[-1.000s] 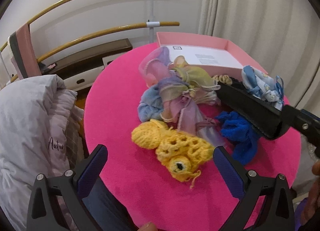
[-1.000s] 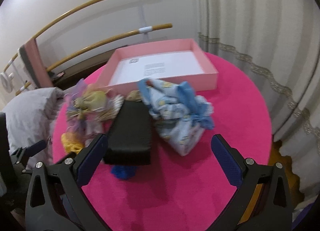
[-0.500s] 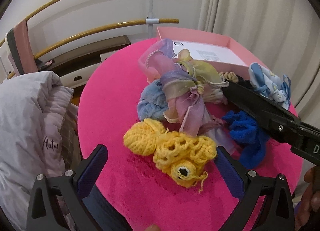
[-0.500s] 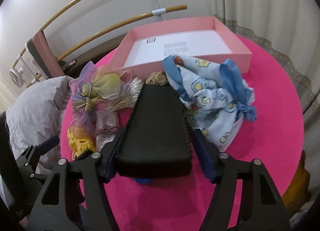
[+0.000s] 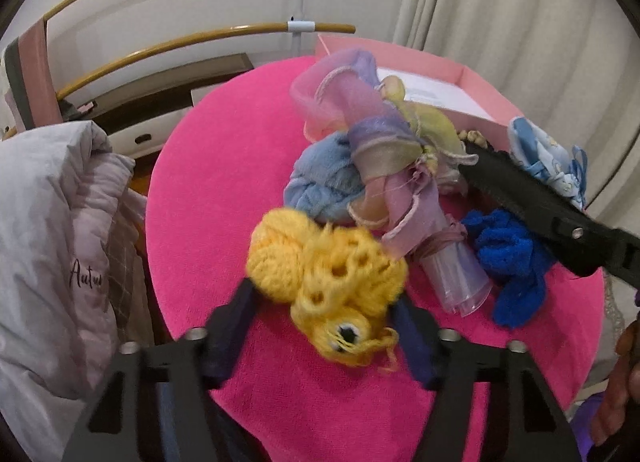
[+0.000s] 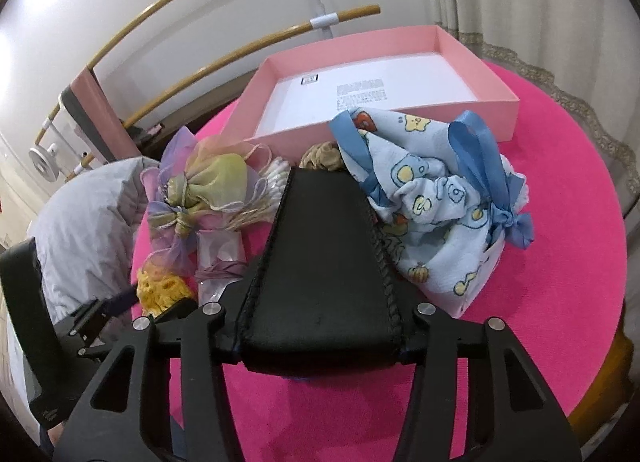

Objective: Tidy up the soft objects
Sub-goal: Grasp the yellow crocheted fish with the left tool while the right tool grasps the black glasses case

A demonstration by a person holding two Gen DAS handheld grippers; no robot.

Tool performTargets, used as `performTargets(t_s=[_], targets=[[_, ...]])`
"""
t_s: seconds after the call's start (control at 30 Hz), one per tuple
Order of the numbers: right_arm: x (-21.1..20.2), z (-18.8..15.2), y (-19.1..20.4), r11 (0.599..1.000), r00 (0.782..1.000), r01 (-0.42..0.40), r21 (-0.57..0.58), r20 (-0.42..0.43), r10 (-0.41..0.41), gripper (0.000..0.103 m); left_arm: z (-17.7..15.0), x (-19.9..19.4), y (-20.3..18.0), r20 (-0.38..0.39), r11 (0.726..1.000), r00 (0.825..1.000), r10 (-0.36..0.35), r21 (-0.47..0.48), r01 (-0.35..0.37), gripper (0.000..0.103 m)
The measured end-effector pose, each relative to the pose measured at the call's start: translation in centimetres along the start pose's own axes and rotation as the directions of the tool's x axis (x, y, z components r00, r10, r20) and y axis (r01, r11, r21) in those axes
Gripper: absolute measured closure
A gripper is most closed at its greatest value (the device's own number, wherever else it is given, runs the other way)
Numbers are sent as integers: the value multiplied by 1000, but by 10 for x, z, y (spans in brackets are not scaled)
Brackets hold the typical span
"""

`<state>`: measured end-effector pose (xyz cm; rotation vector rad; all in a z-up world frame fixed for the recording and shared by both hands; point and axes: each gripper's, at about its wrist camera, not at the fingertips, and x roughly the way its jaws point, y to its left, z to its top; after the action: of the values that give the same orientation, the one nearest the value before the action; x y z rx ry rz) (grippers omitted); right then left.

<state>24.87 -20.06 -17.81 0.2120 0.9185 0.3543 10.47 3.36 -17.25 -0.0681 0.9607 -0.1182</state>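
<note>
1. Gripping two things at once here: the left gripper (image 5: 326, 298) is clenched on the yellow crochet (image 5: 320, 282), and the right gripper (image 6: 320, 326) is clamped on the black pad (image 6: 324, 262), pinched at its near end.
2. The crochet sits at 6 o'clock of the pile on the pink table (image 5: 224, 165), right at the near edge, lifted or about to be; the blur makes it hard to call.
3. Risk one: the crochet is loose, holey yarn, so I judge a finger could snag a loop and the toy could stretch or slip out as it travels.
4. Risk two: the ribbon bundle (image 5: 384, 165) lies just at 1 o'clock of the crochet, touching or nearly so. A trailing strand could drag it along.
5. Risk three: the pad sticks out long from the right jaws, toward 12 o'clock. Swinging it could sweep the blue bag (image 6: 436, 201) or knock the box (image 6: 496, 109).
6. The left view alone shows the blue plush (image 5: 320, 185) and the blue yarn (image 5: 508, 258) at 3 o'clock, both hidden by the pad in the right view.
7. The right view alone shows the box wide open with only a printed sheet inside, plus the whole bag with its ribbon ties.
</note>
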Motion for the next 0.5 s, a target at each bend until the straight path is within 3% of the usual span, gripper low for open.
performTargets(t_s=[0.1, 0.33, 0.43, 0.5], targets=[[-12, -3, 3, 1000, 1000, -17, -24, 20, 17, 57, -2, -2, 8, 3, 1000, 1000, -5, -6, 5, 59], [-24, -8, 8, 999, 999, -9, -44, 35, 11, 57, -6, -6, 19, 7, 1000, 1000, -21, -12, 21, 63], [-19, -9, 9, 999, 1000, -3, -49, 18, 3, 57, -6, -5, 18, 3, 1000, 1000, -7, -6, 7, 55], [-14, -8, 10, 999, 1000, 2, -52, 3, -2, 54, -4, -3, 14, -5, 1000, 1000, 8, -8, -8, 33]])
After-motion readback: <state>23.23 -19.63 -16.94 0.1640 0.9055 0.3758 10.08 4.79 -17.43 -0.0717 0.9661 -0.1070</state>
